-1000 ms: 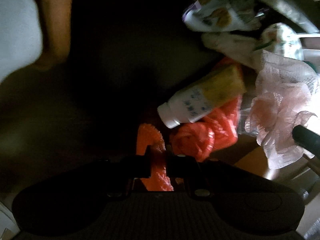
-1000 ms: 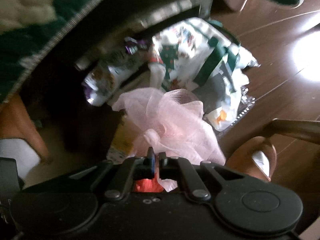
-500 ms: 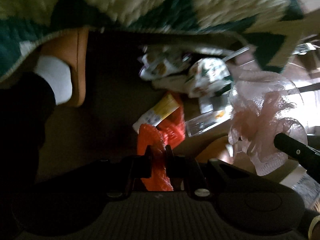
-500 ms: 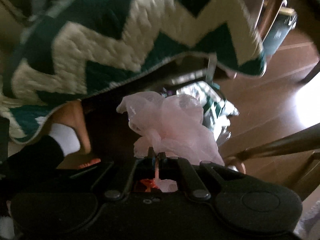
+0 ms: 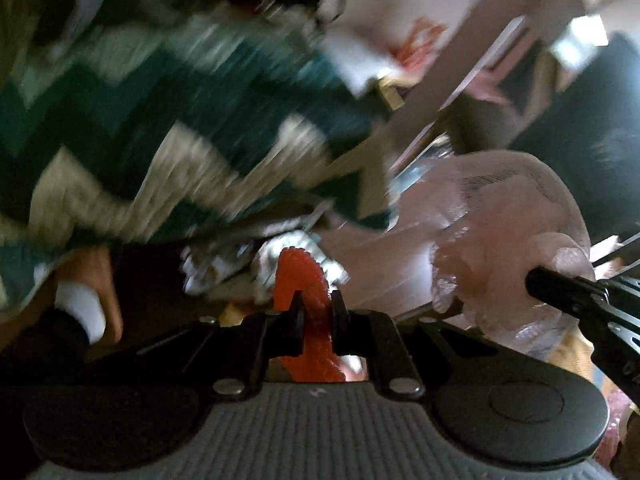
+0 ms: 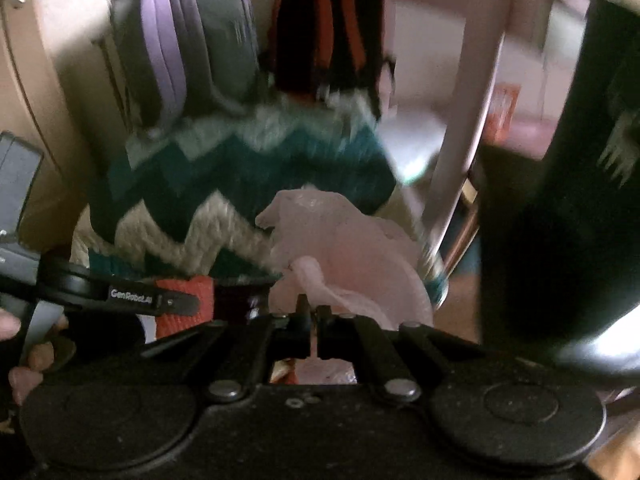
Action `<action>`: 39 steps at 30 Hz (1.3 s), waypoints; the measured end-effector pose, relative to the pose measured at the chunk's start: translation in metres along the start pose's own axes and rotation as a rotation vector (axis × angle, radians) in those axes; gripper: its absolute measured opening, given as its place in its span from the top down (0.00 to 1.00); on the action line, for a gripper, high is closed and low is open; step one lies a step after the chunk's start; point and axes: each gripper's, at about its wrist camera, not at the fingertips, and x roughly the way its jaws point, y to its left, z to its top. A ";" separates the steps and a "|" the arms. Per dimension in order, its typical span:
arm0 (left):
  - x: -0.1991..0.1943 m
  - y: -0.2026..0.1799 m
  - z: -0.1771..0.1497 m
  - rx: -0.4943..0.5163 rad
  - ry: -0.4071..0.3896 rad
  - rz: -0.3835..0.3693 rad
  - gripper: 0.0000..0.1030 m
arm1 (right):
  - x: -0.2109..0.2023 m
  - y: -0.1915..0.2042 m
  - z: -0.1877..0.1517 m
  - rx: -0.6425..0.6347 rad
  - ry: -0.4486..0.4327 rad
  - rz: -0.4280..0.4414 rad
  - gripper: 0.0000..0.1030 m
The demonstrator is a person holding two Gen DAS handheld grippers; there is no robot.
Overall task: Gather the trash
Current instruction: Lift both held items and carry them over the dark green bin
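Note:
My left gripper [image 5: 315, 312] is shut on an orange-red plastic bag [image 5: 302, 280], whose serrated edge sticks up between the fingers. My right gripper [image 6: 313, 316] is shut on a crumpled pale pink plastic bag [image 6: 344, 248] that bulges in front of it. In the left wrist view the pink bag [image 5: 508, 232] hangs at the right with the right gripper [image 5: 538, 286] on it. In the right wrist view the left gripper [image 6: 198, 300] reaches in from the left with the orange-red bag [image 6: 184, 300]. Crumpled white wrappers [image 5: 256, 264] lie on the floor far below, blurred.
A green and cream zigzag blanket [image 5: 160, 136] drapes over furniture straight ahead. Grey-purple and orange-black bags [image 6: 188, 40] hang behind it. A pale post [image 6: 468, 128] and a dark object [image 6: 560, 200] stand at the right. A person's foot in a white sock [image 5: 80, 308] is at the lower left.
Both grippers have risen well above the floor with their bags. The trash pile has shrunk away below, and the blanket and hanging bags have come into view.

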 end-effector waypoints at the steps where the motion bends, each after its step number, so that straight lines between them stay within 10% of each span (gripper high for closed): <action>1: -0.010 -0.012 0.007 0.018 -0.025 -0.015 0.89 | -0.012 -0.002 0.005 -0.016 -0.030 -0.008 0.99; 21: -0.144 -0.261 0.153 0.338 -0.383 -0.276 0.89 | -0.190 -0.122 0.104 -0.044 -0.434 -0.281 0.99; 39: -0.034 -0.397 0.188 0.450 -0.282 -0.265 0.89 | -0.149 -0.279 0.112 0.196 -0.340 -0.340 0.99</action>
